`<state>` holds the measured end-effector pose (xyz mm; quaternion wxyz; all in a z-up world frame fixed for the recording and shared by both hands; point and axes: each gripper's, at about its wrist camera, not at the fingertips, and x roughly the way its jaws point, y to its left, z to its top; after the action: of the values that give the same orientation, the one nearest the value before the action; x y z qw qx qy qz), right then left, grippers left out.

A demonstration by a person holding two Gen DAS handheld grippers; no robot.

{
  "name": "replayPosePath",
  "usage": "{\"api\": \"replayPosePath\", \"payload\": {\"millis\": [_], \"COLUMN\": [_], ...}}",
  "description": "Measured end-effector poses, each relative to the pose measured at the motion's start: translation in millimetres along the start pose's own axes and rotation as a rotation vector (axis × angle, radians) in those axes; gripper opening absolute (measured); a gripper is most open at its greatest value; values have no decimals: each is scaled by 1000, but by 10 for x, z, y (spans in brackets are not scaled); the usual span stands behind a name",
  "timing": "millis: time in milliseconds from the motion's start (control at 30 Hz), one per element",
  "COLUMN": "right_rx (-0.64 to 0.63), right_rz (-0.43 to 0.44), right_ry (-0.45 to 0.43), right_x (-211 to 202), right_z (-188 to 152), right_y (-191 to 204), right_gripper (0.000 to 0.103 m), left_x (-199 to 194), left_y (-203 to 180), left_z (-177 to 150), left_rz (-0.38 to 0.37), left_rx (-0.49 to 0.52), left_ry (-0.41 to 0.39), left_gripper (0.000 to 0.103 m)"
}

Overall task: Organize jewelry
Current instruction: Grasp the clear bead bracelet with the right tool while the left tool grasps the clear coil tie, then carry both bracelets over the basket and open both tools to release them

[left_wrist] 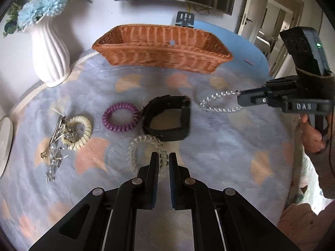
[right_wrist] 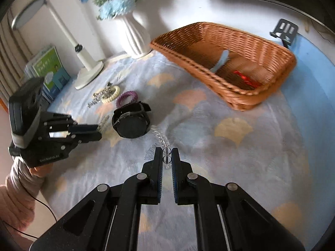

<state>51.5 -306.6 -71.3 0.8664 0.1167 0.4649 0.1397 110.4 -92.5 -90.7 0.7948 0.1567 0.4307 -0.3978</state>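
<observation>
Jewelry, part sorted: the left gripper (left_wrist: 163,161) pinches a clear coil band (left_wrist: 146,148) near the desk's front edge, while the right gripper (left_wrist: 240,102) pinches a clear bead bracelet (left_wrist: 217,103) lifted just off the patterned cloth (left_wrist: 219,146). The step in hand looks like carrying both to the wicker basket (right_wrist: 240,41) at the desk's far edge (it holds a light-blue piece (right_wrist: 220,60) and a red one (right_wrist: 245,77)), then releasing inside. Purple coil (left_wrist: 121,117), cream coil (left_wrist: 78,131), black watch (left_wrist: 167,119) and silver clips (left_wrist: 54,150) still lie mid-desk.
</observation>
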Motion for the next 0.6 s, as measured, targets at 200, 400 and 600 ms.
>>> {"api": "replayPosePath", "payload": {"millis": [200,400,600], "right_rx": [21,16,22], "right_rz": [2,-19,-71], "right_ry": [-41,-84,-130], "right_x": [-285,-514,-712], "right_z": [5,44,252], "right_y": [-1,5,-92], "right_gripper": [10,10,9], "left_x": [-257,-402,-400], "left_y": [-62,-101,-228], "left_z": [26,141,676], "left_rz": [-45,-69,-47], "left_rx": [-25,-18,43], "left_ry": [-49,-96,-136], "left_gripper": [9,9,9]}}
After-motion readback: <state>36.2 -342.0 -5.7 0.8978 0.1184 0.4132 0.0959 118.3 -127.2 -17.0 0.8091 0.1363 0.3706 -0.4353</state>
